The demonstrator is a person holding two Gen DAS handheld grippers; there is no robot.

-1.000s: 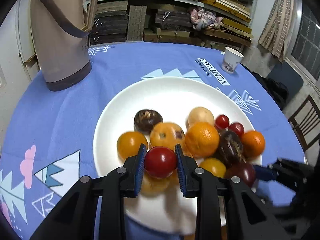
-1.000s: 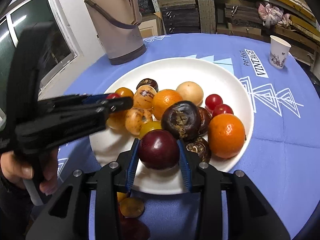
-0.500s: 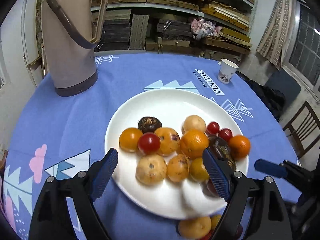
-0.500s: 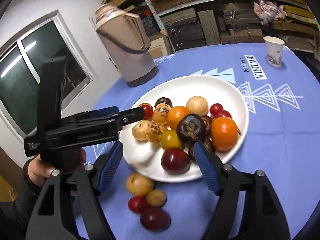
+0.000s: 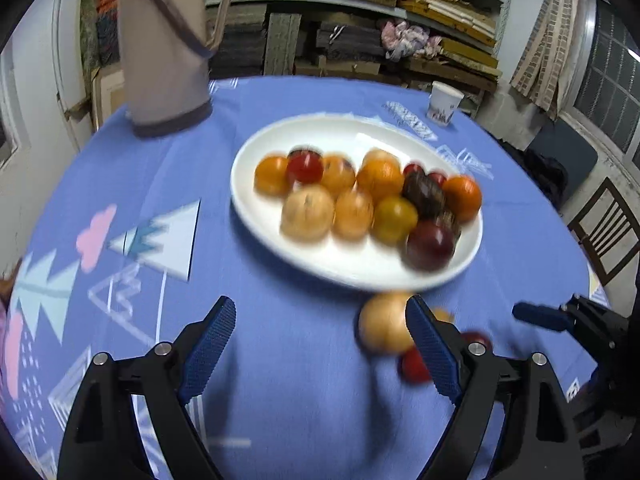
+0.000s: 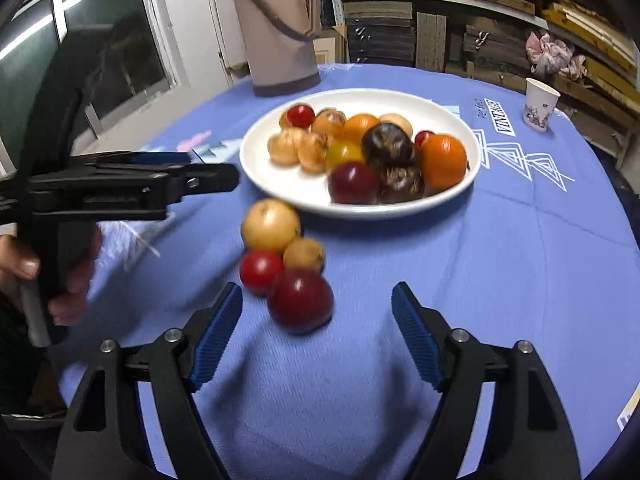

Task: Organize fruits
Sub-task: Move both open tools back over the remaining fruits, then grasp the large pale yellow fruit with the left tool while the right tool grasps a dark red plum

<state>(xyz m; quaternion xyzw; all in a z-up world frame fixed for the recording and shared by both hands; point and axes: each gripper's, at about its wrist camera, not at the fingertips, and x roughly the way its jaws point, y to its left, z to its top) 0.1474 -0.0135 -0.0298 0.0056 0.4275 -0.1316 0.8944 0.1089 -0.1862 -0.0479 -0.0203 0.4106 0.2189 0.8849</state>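
White plate [image 6: 256, 160], blue cloth [image 6: 500, 280] with white triangles, beige flask [image 6: 276, 28], orange, red, maroon fruit [image 6: 300, 300].

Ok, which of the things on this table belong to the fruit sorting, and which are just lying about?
Job:
white plate with its pile of fruit
four loose fruits on the cloth: yellow fruit, small tan fruit, red tomato, dark red plum
left claw and right claw, both open and empty

Lying about:
beige thermos jug
paper cup
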